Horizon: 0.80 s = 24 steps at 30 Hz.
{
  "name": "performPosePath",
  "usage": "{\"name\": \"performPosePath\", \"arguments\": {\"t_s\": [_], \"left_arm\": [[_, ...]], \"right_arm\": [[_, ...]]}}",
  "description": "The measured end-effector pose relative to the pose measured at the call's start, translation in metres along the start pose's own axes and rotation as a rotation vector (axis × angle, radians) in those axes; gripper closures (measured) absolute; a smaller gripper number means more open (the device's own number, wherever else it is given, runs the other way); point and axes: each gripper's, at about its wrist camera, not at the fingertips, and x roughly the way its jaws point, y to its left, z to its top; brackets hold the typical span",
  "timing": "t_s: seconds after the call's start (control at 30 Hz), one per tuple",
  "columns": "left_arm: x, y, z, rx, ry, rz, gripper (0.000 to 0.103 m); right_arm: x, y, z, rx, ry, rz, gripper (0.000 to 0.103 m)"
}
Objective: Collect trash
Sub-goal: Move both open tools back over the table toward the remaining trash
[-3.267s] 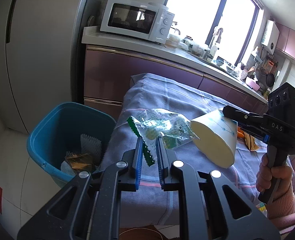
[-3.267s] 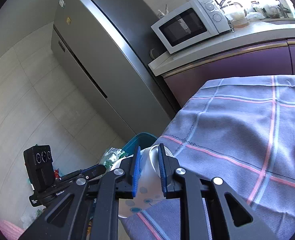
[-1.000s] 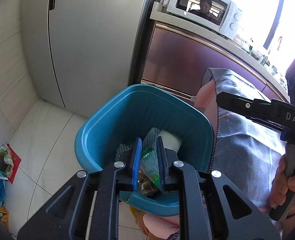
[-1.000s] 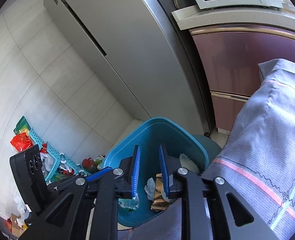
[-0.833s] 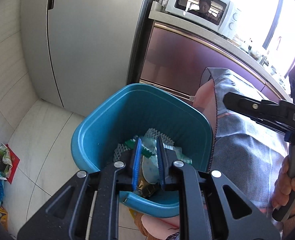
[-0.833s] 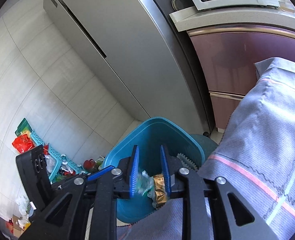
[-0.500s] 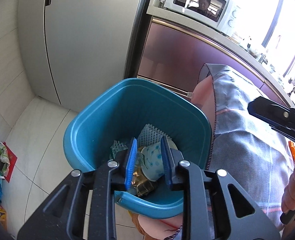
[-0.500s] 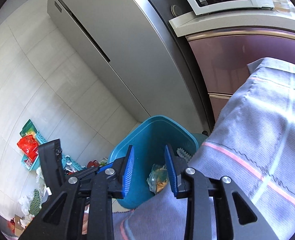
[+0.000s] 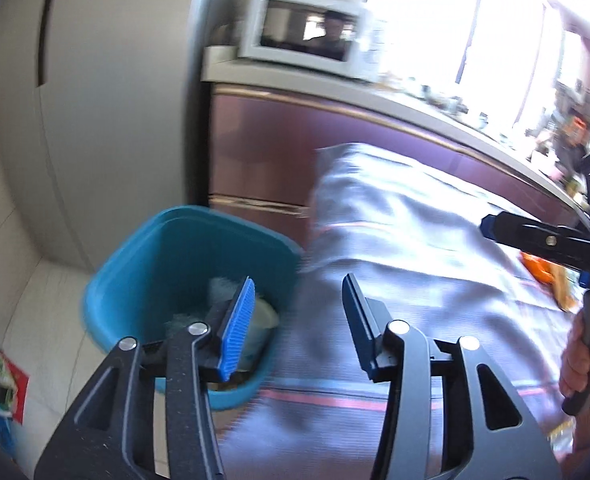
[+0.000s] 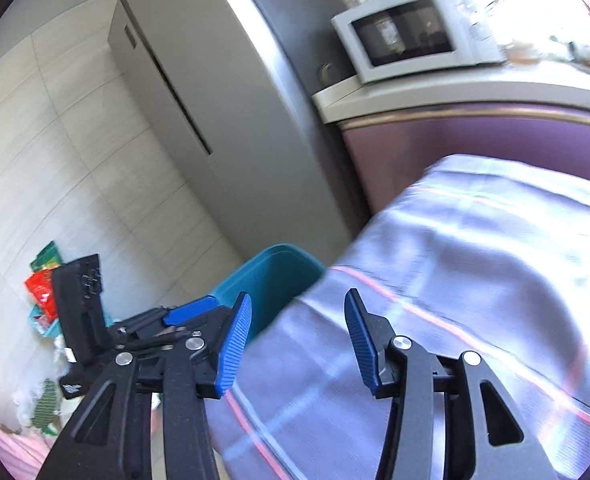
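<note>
The teal bin (image 9: 143, 272) stands on the floor against the left end of the cloth-covered table (image 9: 415, 248), with a pale cup and wrappers (image 9: 261, 314) lying inside it. My left gripper (image 9: 297, 300) hangs over the table's left end, jaws opening, nothing between them. My right gripper (image 10: 295, 320) is likewise over the cloth (image 10: 475, 272) beside the bin (image 10: 271, 276), jaws opening and empty. Orange peel and a wrapper (image 9: 543, 276) lie on the cloth at the right, behind the right gripper's body (image 9: 551, 240). Both views are blurred.
A tall grey fridge (image 9: 107, 100) stands behind the bin, and a counter with a white microwave (image 9: 307, 44) runs behind the table. Coloured packets and a small basket (image 10: 43, 292) lie on the tiled floor at the left. A hand (image 9: 587, 356) grips the right tool's handle.
Both grippers let their trash drop into the bin, opened wider and swung from above the bin toward the table. The cup and green wrapper now lie in the bin.
</note>
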Motion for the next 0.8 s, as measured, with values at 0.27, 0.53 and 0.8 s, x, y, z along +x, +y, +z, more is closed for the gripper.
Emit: {"name": "performPosePath", "arguments": {"t_s": [0.27,0.53,0.8], "left_arm": [[0.009,-0.085,-0.001,0.108,0.028,-0.177,0.057],[0.026,-0.172,-0.011,0.213,0.080,-0.313,0.057],[0.042,-0.251,-0.024,0.316,0.148,-0.446,0.057]], "right_arm": [[-0.081,-0.050,-0.032,0.061,-0.076,-0.204,0.056],[-0.166,-0.112,-0.065,0.200,-0.172,-0.400,0.056],[-0.228,-0.172,-0.086,0.319,-0.242,-0.575,0.056]]}}
